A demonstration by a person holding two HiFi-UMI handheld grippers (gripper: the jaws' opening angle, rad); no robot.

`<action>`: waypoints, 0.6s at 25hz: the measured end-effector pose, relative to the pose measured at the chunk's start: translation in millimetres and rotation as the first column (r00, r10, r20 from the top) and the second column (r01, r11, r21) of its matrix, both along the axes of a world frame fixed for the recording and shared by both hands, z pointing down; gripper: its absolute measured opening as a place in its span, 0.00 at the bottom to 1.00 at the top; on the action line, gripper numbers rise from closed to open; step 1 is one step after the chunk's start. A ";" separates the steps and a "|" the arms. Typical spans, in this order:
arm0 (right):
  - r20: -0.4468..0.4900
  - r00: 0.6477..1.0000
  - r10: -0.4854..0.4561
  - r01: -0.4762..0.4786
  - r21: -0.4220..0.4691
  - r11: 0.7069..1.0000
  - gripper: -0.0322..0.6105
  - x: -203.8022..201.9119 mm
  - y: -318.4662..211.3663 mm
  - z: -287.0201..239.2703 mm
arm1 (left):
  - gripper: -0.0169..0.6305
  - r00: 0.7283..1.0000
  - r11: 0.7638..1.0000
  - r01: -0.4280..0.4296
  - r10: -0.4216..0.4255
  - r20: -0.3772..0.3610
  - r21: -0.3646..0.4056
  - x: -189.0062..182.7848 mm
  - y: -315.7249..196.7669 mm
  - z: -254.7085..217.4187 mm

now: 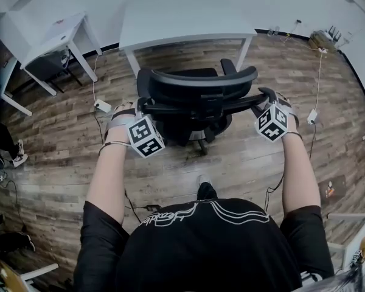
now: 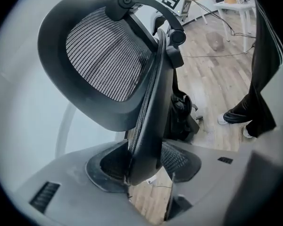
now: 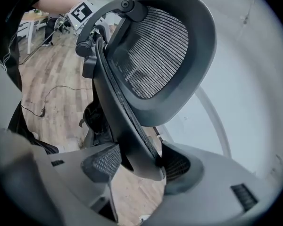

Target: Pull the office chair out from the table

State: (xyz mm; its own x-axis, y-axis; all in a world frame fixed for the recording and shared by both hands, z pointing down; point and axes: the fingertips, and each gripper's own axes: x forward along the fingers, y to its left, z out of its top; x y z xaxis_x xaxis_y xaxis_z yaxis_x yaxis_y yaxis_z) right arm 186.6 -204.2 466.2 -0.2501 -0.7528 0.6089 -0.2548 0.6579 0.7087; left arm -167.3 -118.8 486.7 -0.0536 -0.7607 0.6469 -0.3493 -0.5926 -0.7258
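The left gripper (image 2: 146, 167) and right gripper (image 3: 140, 166) are each pinching a side edge of the office chair (image 1: 194, 96). Its curved black mesh back is spanning between them, and the smooth white table (image 1: 182, 17) is standing just beyond.

Wood-plank floor (image 1: 61, 145), white side table (image 1: 48, 34)

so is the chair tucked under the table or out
Out: floor shows between the chair and the table.
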 end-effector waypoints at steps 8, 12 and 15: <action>-0.005 0.999 0.052 -0.052 0.024 0.998 0.47 7.8 46.9 0.1 | 0.32 0.999 0.998 -0.047 0.047 -0.011 0.039 7.8 43.6 -2.6; -0.033 0.996 0.088 -0.087 0.037 0.996 0.47 11.7 62.8 0.6 | 0.32 0.997 0.996 -0.070 0.071 -0.023 0.047 11.4 61.8 -3.9; -0.054 0.993 0.105 -0.104 0.026 0.994 0.47 14.4 70.1 -0.1 | 0.32 0.994 0.996 -0.088 0.089 -0.060 0.022 16.3 70.9 -4.0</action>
